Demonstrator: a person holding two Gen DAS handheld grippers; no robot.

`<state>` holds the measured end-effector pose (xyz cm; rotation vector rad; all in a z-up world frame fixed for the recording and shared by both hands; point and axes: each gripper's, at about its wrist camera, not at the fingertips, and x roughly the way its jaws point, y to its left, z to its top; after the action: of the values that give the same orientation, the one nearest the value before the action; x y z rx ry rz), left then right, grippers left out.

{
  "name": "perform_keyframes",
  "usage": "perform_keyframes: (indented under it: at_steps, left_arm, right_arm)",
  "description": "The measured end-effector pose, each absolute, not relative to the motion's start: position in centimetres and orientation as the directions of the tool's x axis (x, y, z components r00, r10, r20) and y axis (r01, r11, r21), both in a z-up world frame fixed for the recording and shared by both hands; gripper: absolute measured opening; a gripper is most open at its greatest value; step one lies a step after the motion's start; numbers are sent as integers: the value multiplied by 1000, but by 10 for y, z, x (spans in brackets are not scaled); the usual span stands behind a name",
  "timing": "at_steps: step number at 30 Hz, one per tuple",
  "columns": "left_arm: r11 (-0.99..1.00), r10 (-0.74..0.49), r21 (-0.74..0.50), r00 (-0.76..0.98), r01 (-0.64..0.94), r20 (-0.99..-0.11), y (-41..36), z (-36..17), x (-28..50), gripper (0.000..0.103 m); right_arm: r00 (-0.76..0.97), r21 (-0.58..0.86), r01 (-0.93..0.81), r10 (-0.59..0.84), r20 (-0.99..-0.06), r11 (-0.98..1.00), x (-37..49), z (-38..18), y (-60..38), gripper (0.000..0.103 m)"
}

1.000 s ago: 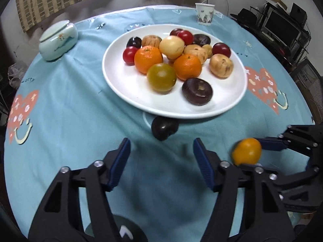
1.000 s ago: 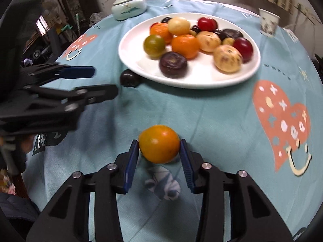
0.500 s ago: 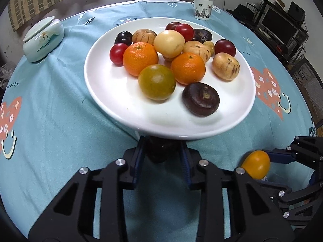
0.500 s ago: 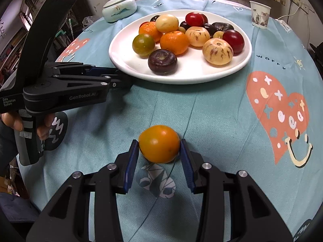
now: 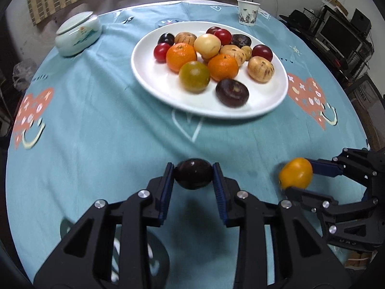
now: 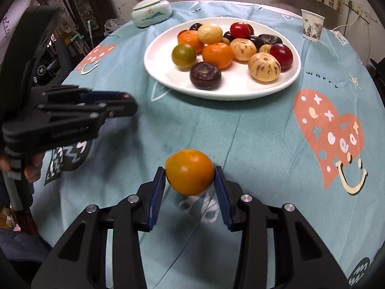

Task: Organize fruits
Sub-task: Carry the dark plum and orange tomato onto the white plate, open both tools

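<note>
Dark purple fruit [image 5: 193, 174] clamped in my left hand-held gripper [image 5: 193, 177], orange fruit [image 6: 189, 172] in my right hand-held gripper [image 6: 190, 180]; next, I judge, carry both to the white plate [image 5: 154, 82] mid-surface.

Your round table [image 5: 101, 130] wears a teal cloth printed with orange hearts. On it sit a white plate [image 5: 154, 79] of fruit, a lidded ceramic jar [image 5: 78, 35] and a paper cup [image 5: 247, 12]. Near the front edge there's a dark disc [image 5: 156, 260], possibly a coaster.

The left gripper [image 5: 193, 174] is clamped on a dark fruit [image 5: 193, 173]; the right gripper [image 6: 190, 172] pinches an orange fruit [image 6: 190, 171], both raised near the table's front edge.
</note>
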<state>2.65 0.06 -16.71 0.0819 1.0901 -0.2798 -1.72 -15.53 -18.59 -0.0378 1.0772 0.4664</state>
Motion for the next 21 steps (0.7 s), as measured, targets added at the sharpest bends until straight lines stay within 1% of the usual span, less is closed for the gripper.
perform_keyframes:
  at_steps: [3, 10, 18, 21]
  left_arm:
    - [967, -188, -91, 420, 240, -888, 3, -166, 3, 33]
    - [964, -152, -59, 355, 259, -923, -8, -177, -34, 33]
    - [963, -147, -29, 431, 269, -890, -17, -147, -36, 33]
    - [960, -130, 0, 443, 280, -887, -19, -140, -38, 33]
  right_arm:
    - [375, 213, -388, 365, -852, 897, -32, -187, -154, 42]
    - [337, 218, -423, 376, -864, 880, -67, -192, -145, 42]
    - [390, 219, -419, 393, -833, 881, -71, -170, -151, 42]
    - [395, 233, -408, 401, -827, 883, -77, -166, -157, 42]
